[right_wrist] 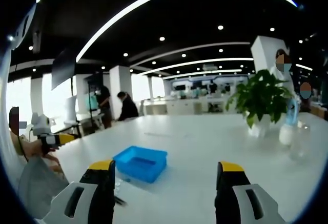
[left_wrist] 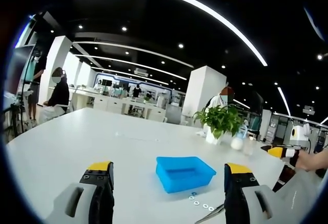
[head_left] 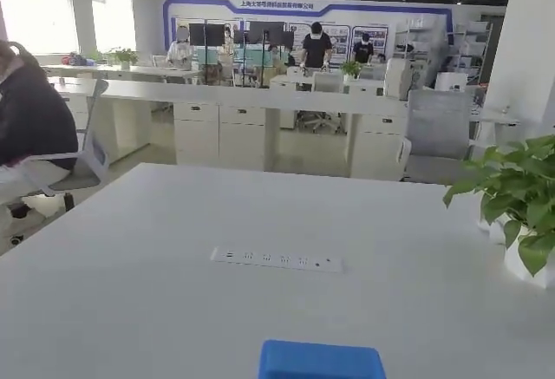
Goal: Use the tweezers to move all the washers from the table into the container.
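Left gripper (left_wrist: 169,168): fingers (left_wrist: 100,183) wide apart, nothing between them.
Right gripper (right_wrist: 166,166): likewise apart and bare.
Tweezers (left_wrist: 212,215): flat on worktop (left_wrist: 77,147), hard by the left gripper's right-hand finger, long axis slanting across that view (tip end not resolved).
Washers (left_wrist: 199,201): small loose row just beyond tweezers, on worktop, just short of container.
Container (left_wrist: 184,172): blue, open-topped, ahead of both grippers, apparently empty.
Judged nearer to tweezers: left gripper, after a short shift to its right.
Left gripper view resolves single washers. Right gripper view gives a dark sliver low left, washers a blur. Head view adds power strip (head_left: 276,259), then plant (head_left: 520,197).
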The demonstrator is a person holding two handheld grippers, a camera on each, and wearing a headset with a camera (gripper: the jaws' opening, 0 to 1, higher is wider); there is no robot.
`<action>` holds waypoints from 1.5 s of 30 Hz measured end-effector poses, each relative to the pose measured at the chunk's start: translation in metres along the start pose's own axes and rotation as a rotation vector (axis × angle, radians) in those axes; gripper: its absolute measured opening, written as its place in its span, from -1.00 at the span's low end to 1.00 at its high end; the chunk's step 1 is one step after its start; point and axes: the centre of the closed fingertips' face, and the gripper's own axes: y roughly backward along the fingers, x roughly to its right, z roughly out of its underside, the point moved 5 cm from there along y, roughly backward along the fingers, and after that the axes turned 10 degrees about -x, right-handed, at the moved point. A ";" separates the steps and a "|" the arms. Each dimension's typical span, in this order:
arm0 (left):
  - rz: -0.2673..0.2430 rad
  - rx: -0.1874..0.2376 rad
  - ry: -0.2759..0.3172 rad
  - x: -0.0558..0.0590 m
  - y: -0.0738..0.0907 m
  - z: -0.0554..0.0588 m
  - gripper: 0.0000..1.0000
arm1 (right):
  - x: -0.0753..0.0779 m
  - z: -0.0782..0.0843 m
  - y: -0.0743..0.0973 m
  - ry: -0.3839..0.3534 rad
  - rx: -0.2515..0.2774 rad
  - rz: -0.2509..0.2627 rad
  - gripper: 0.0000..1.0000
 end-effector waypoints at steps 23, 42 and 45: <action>-0.004 0.005 0.002 0.001 0.001 -0.001 0.79 | -0.001 0.004 0.001 0.010 -0.053 0.011 0.55; 0.477 -0.561 -0.344 0.066 -0.020 0.047 -0.30 | -0.077 0.044 -0.047 0.357 -0.607 -0.423 -0.80; 0.518 -0.632 -0.412 0.068 -0.028 0.055 -0.42 | -0.087 0.052 -0.059 0.472 -0.677 -0.472 -0.80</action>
